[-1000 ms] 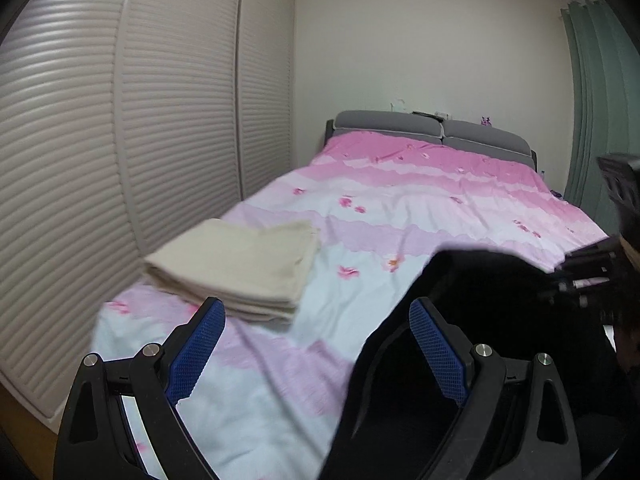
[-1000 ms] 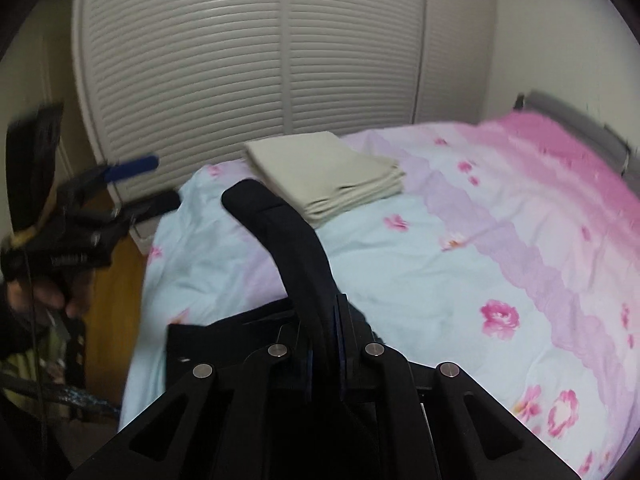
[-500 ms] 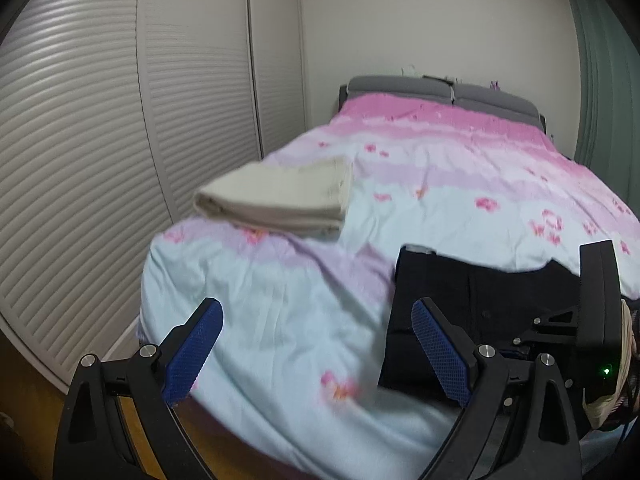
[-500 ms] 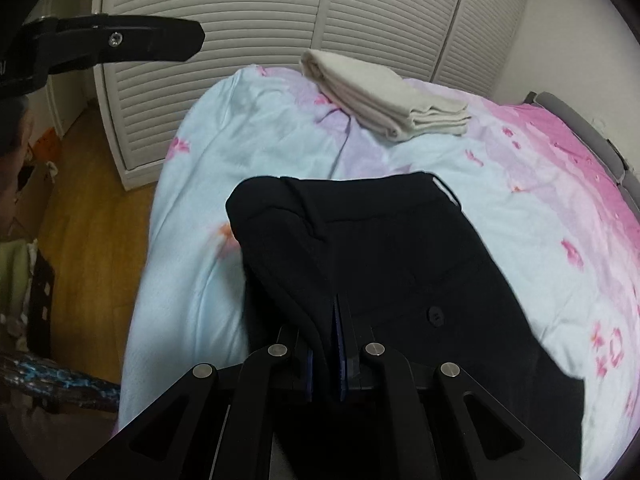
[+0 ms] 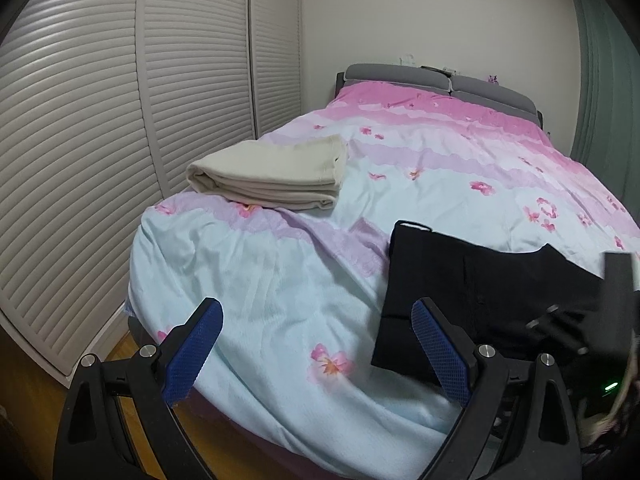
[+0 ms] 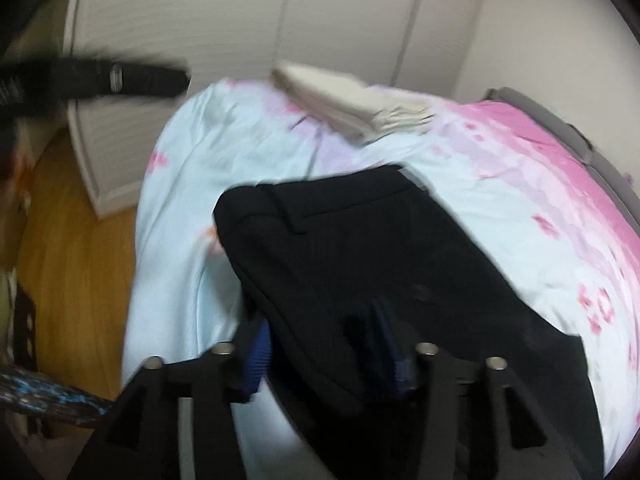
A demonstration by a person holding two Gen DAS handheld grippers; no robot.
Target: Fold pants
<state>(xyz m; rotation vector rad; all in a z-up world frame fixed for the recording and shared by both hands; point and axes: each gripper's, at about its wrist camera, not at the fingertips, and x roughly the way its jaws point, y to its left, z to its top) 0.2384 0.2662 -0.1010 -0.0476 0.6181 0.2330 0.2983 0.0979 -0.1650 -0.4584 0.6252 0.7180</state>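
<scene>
The black pants lie folded flat on the near corner of the bed, waistband end toward the headboard; they also fill the middle of the right wrist view. My left gripper is open and empty, held off the bed's foot edge, left of the pants. My right gripper has its jaws apart, with the near edge of the pants lying between the blue pads. This view is blurred. The right gripper's body shows at the right edge of the left wrist view.
A folded beige cloth sits on the bed's left side, beyond the pants. The pink and pale-blue floral duvet covers the bed. White louvred wardrobe doors stand close on the left. Wooden floor lies below the bed's corner.
My right gripper was shut on the pants' edge and has opened, letting the fabric go. The pants have dropped flat on the bed. My left gripper stayed open and drew back slightly.
</scene>
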